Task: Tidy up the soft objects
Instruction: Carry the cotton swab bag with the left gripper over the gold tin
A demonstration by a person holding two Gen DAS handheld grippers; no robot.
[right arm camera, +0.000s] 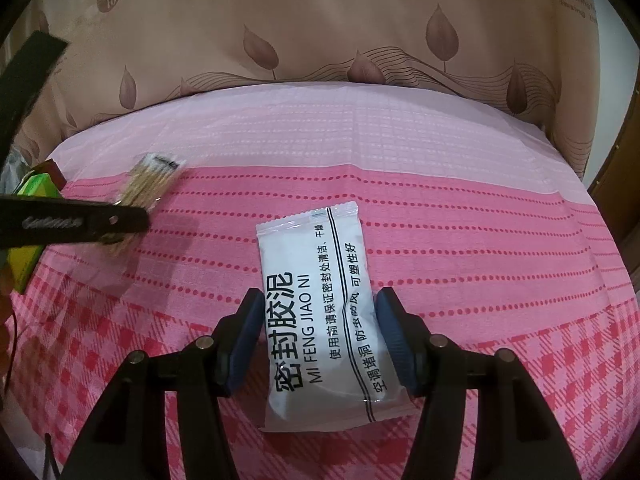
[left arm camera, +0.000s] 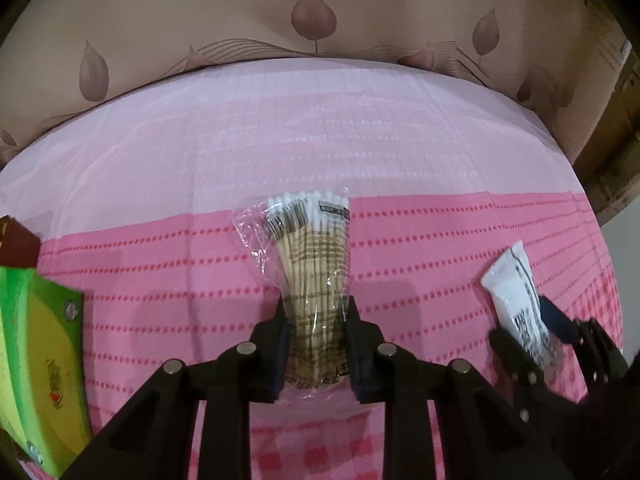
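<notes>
- Currently your left gripper (left arm camera: 316,320) points forward and down over the pink bedsheet (left arm camera: 440,240), its two fingers closed against the sides of the cotton swab packet (left arm camera: 308,248); the packet's white tips stick out ahead of the fingertips.
- From the right wrist view, your left gripper (right arm camera: 132,216) comes in from the left edge and is seen side-on, with the cotton swab packet (right arm camera: 152,176) angled up and away from it.
- Your right gripper (right arm camera: 320,312) is also aimed forward and down. Its blue pads (right arm camera: 390,320) sit at either side of the white sealing-clay pouch (right arm camera: 320,292); whether they press it or only flank it, you cannot tell.
- The pouch lies lengthwise between the fingers, printed side up, over the sheet where the dotted stripes meet the checked pattern.
- Left wrist view: the right gripper (left arm camera: 536,332) and pouch (left arm camera: 516,300) show at the right edge.
- A green box (left arm camera: 36,360) sits at your far left, a dark red box (left arm camera: 16,240) just behind it.
- A brown leaf-print fabric (right arm camera: 320,40) rises behind the bed.
</notes>
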